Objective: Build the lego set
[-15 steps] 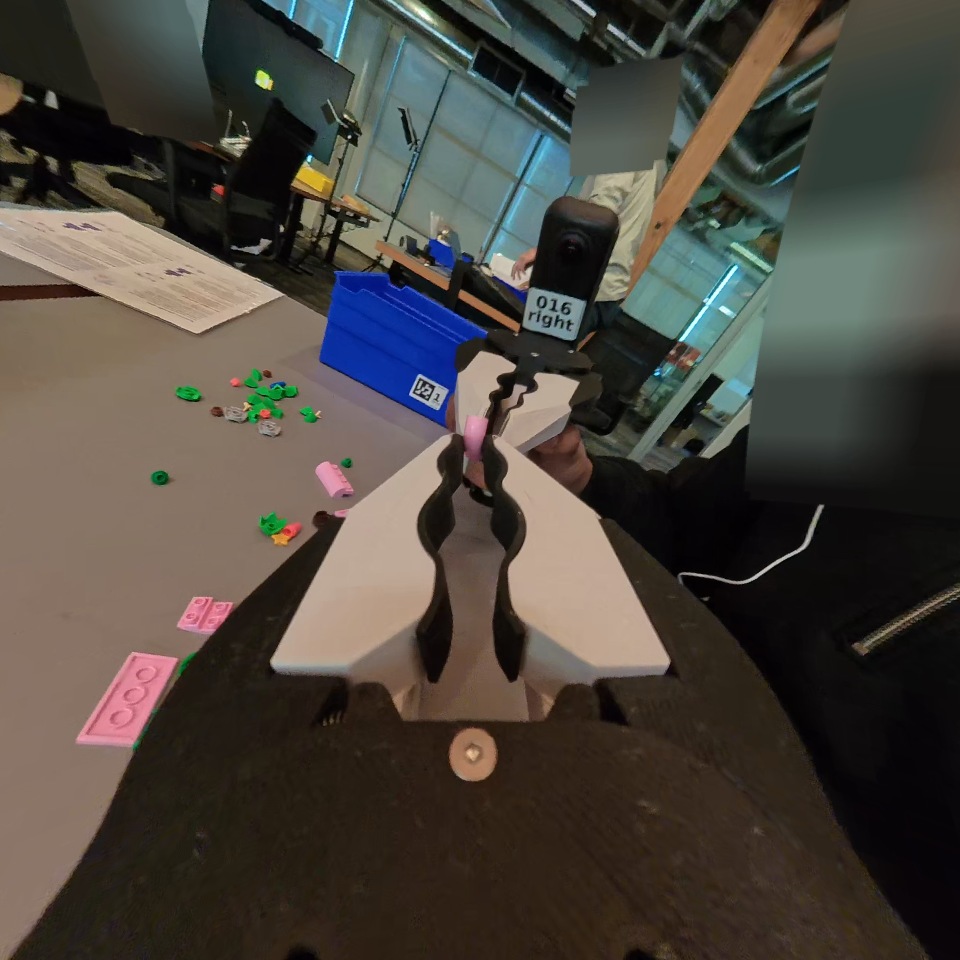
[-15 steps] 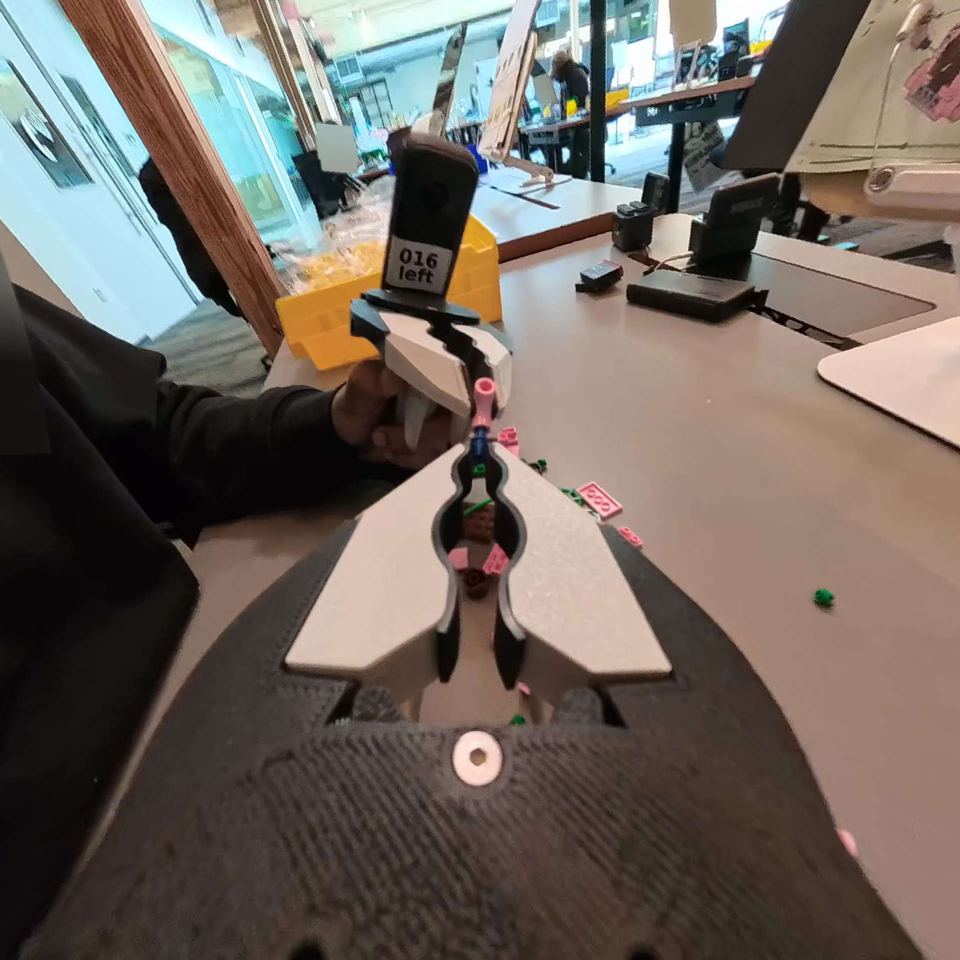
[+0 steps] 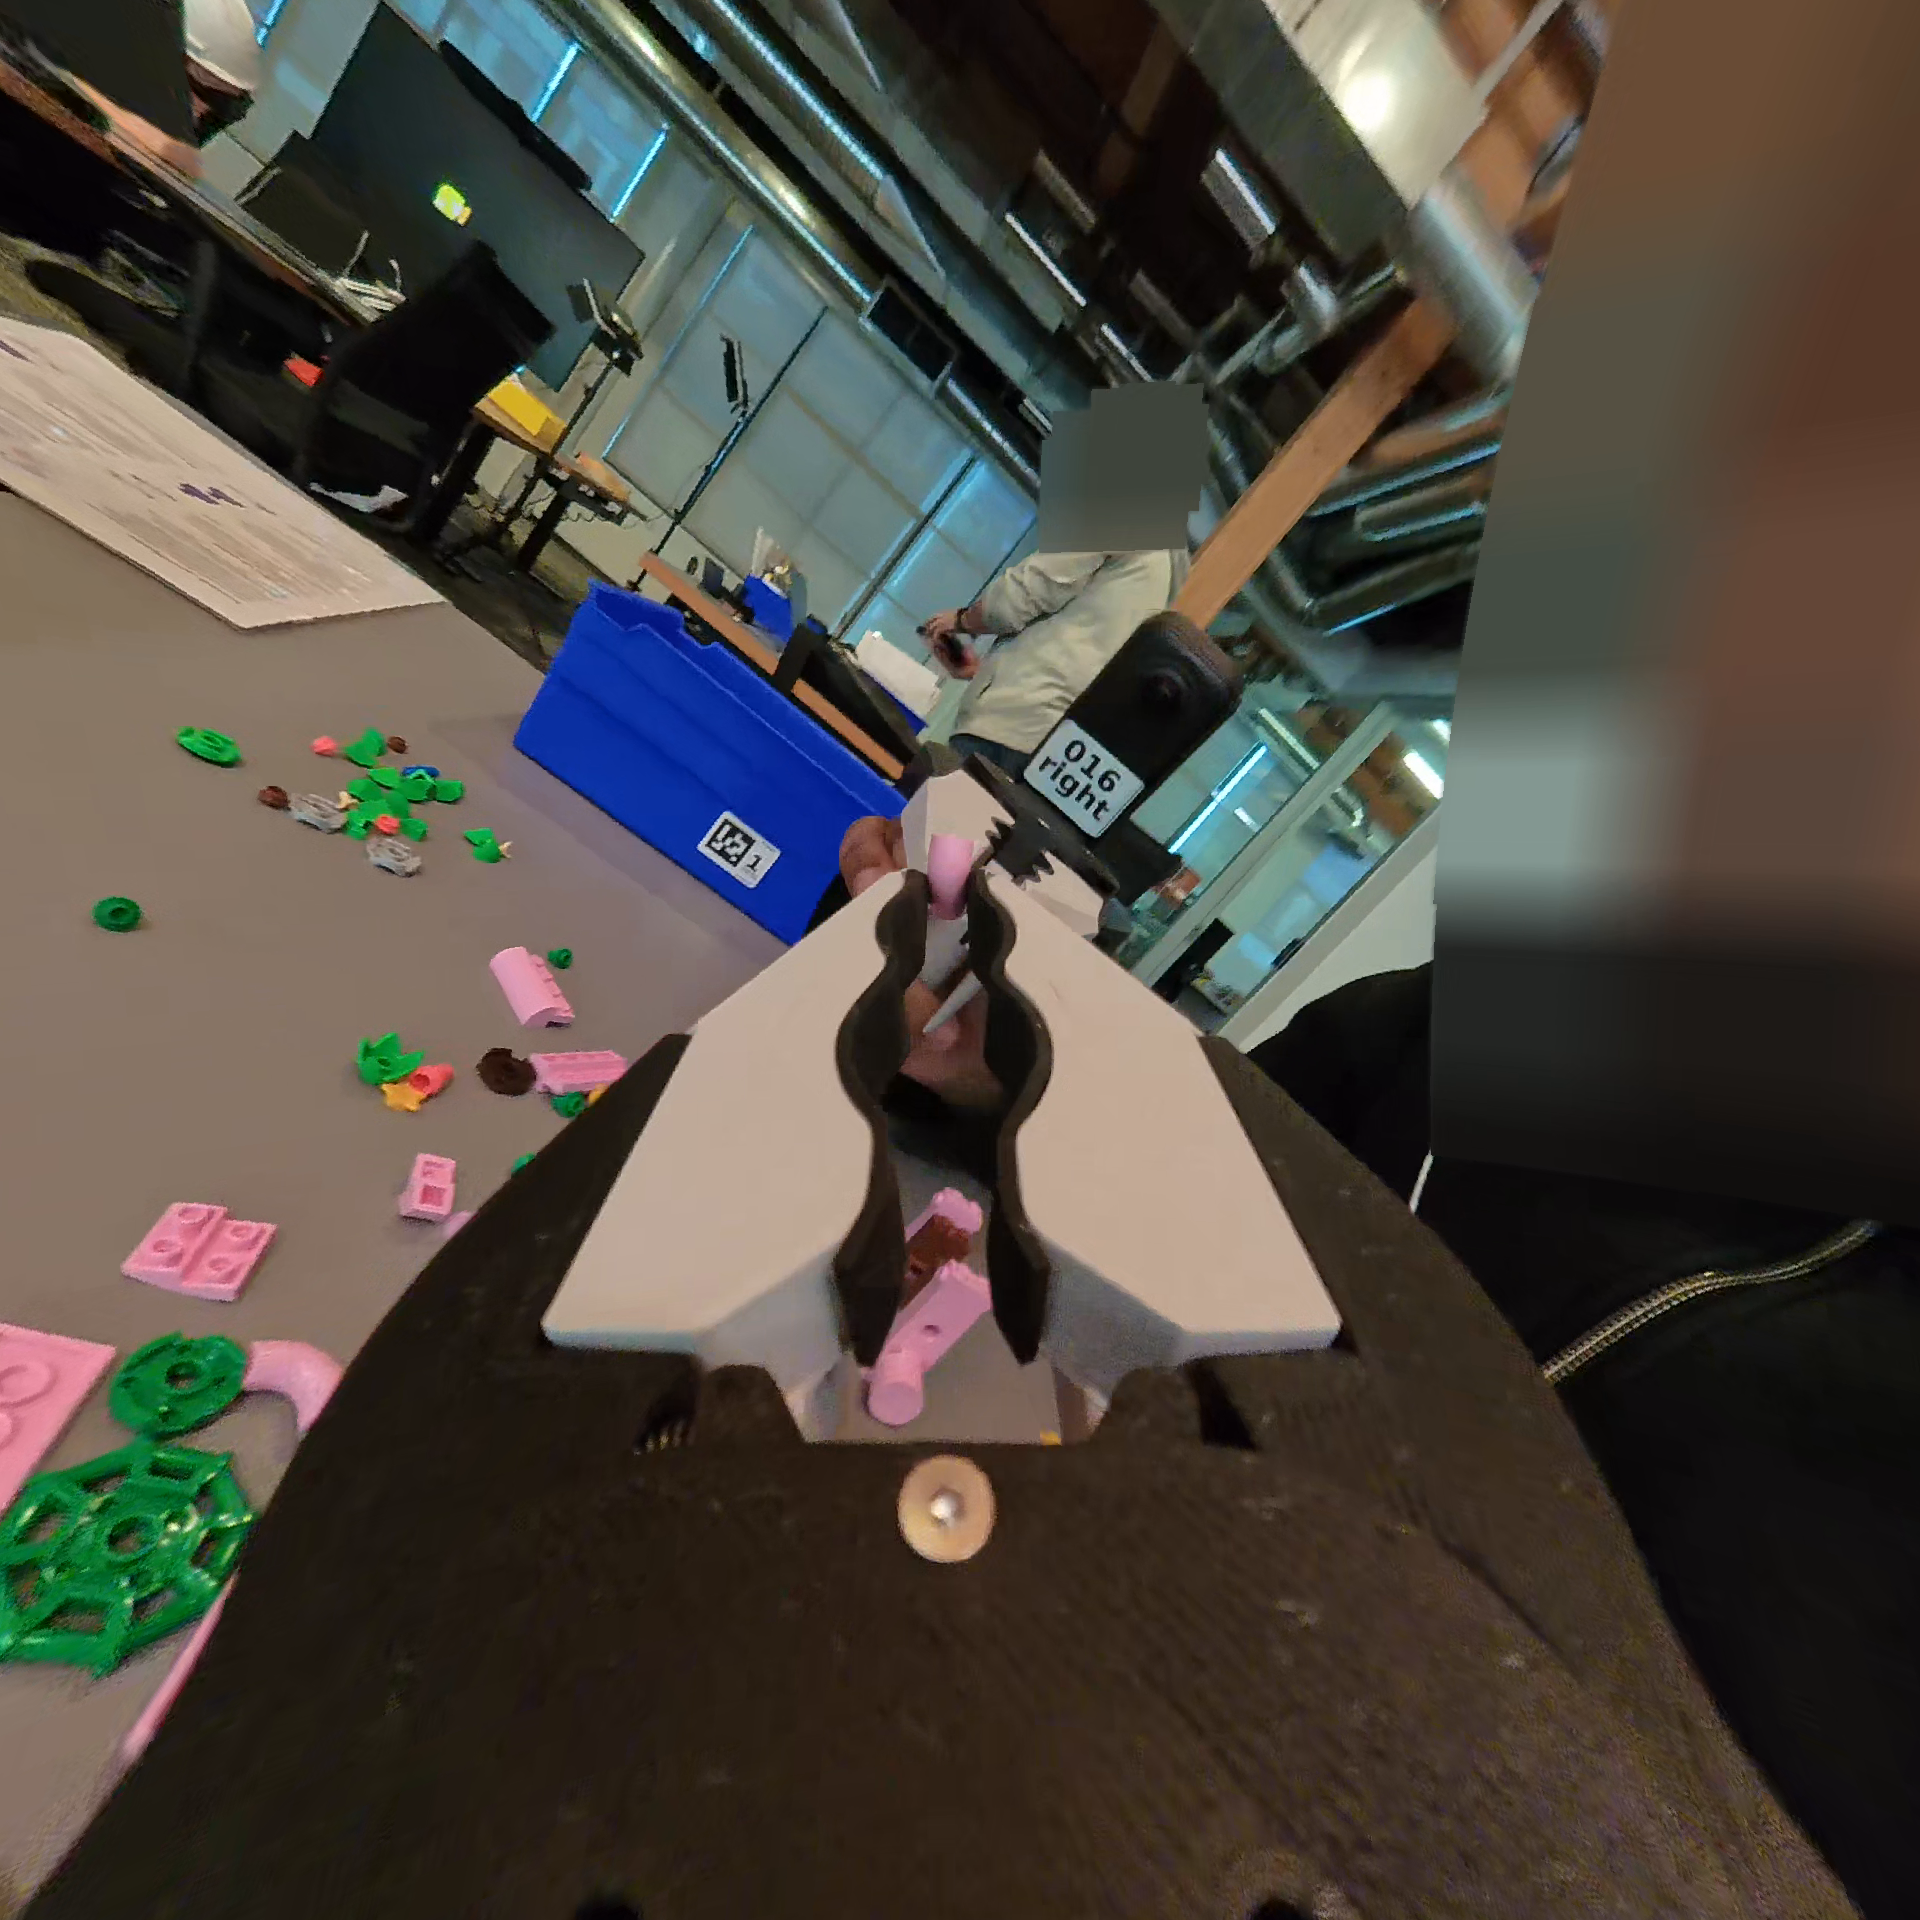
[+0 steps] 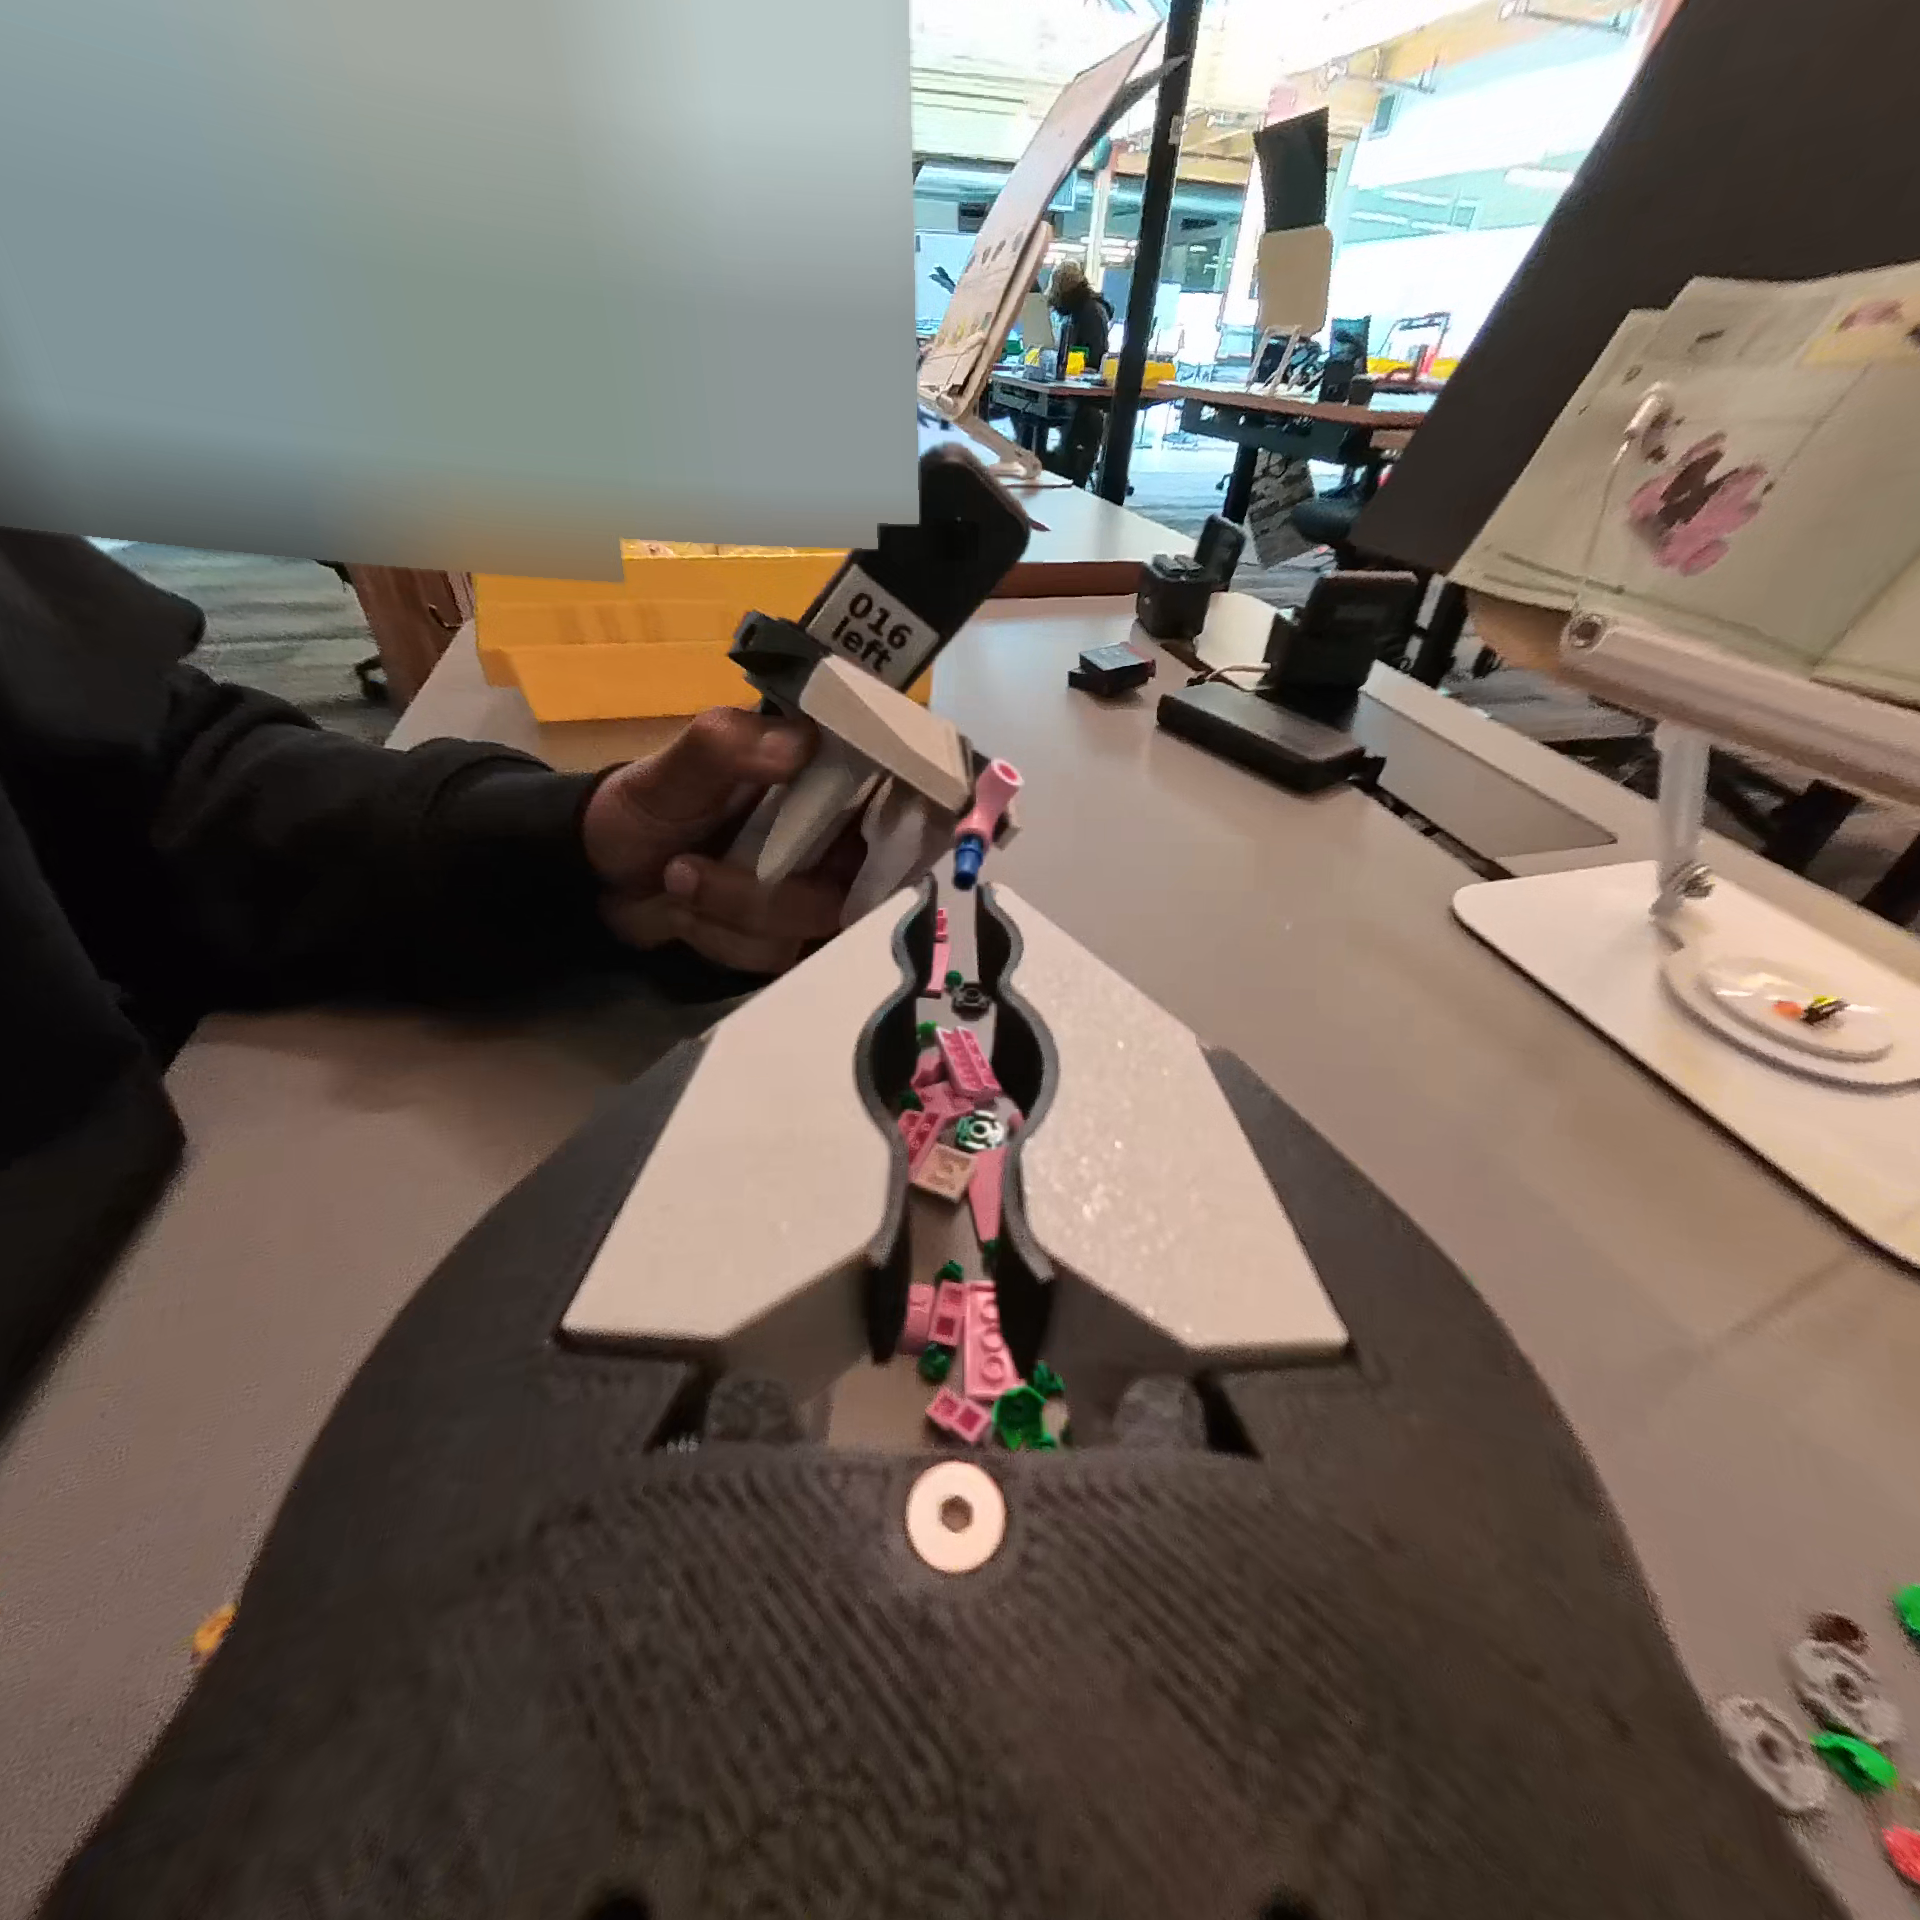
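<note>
My left gripper [image 3: 945, 888] is shut on a small pink round piece [image 3: 948, 868] at its fingertips. In the right wrist view, that pink piece [image 4: 1000, 784] has a blue pin [image 4: 968, 862] sticking out below it, and the left gripper [image 4: 987, 805] holds it tilted above the table. My right gripper [image 4: 958, 906] has its jaws nearly together with nothing between them. Its tips are just under the blue pin's end and apart from it. The right gripper also shows in the left wrist view [image 3: 1003, 836], facing mine.
Loose pink, green and brown pieces lie on the grey table [image 3: 260, 987], with a pile of pink pieces [image 4: 956, 1081] under the right gripper. A blue bin [image 3: 665, 748], a yellow bin [image 4: 644, 634], an instruction booklet on a stand [image 4: 1714, 468] and black devices [image 4: 1257, 717] stand around. My two grippers' fingertips are within a few centimetres of each other.
The blue pin was between the right gripper's tips and is now clear of them. The left gripper has tilted and drawn away with the pink-and-blue piece. Both views have swung.
</note>
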